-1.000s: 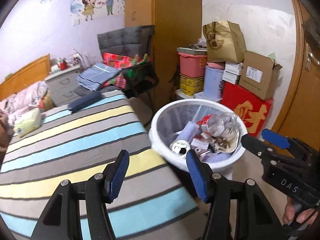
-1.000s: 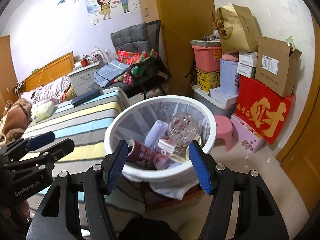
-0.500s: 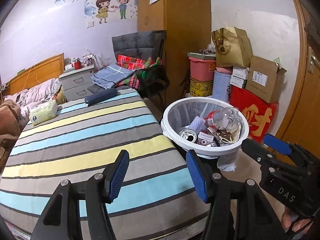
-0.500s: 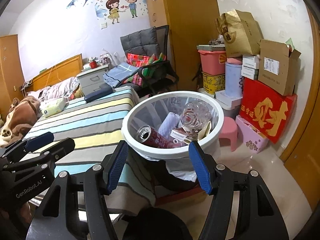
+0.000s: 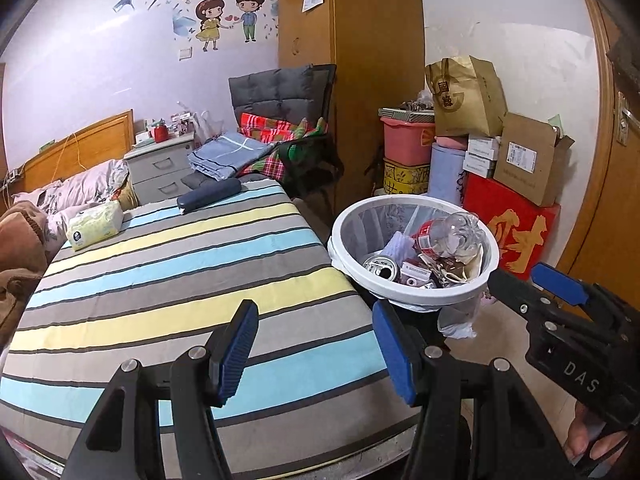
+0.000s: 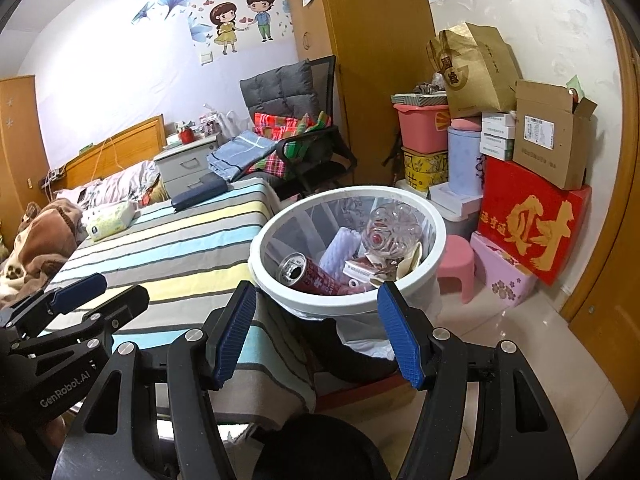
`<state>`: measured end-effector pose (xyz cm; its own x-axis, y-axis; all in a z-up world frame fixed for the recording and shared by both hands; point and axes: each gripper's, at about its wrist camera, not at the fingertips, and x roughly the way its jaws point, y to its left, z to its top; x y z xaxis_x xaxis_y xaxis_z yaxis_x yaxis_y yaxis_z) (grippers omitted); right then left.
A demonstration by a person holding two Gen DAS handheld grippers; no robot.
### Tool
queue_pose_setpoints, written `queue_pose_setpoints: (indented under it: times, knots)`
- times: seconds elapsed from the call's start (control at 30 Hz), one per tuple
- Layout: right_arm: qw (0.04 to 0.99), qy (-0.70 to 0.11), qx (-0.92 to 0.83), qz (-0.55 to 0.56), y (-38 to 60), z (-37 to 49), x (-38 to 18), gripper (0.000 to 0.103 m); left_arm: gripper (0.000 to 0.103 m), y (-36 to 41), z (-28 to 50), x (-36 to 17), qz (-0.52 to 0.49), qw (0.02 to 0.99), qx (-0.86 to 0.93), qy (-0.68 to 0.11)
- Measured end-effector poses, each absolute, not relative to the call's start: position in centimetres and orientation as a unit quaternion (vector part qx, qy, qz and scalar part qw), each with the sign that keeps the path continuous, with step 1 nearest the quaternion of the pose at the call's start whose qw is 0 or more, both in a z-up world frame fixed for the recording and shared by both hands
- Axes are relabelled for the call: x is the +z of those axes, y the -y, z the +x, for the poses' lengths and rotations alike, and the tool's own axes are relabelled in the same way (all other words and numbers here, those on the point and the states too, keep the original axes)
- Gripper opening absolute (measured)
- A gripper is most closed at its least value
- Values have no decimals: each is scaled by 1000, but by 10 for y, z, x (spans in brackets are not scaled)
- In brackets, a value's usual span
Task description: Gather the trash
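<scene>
From my remote seat I saw the trash bin point(image 6: 348, 240) standing just right of the bed's point(image 6: 180, 248) near corner, a can point(image 6: 304, 274) and bottle point(image 6: 394, 226) inside it, with stacked boxes point(image 6: 532, 216) farther right and a chair point(image 6: 296, 136) behind.

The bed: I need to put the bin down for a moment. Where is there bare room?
The striped bedspread is bare from the tissue pack and dark blue case down to its near edge. Tile floor lies open in front of the pink stool. The corner around the red box is crowded. The trash bin is nearly full.
</scene>
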<state>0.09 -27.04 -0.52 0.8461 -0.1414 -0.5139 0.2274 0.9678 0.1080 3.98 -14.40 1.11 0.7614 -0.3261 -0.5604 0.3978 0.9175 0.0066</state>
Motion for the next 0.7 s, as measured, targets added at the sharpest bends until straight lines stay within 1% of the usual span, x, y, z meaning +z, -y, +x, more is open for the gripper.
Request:
queue_pose_setpoints:
  times: [0.7]
  knots:
    - [959,-256,-94,79,265,-2,-2,65,59,138,40,14,59,938,-189,-285]
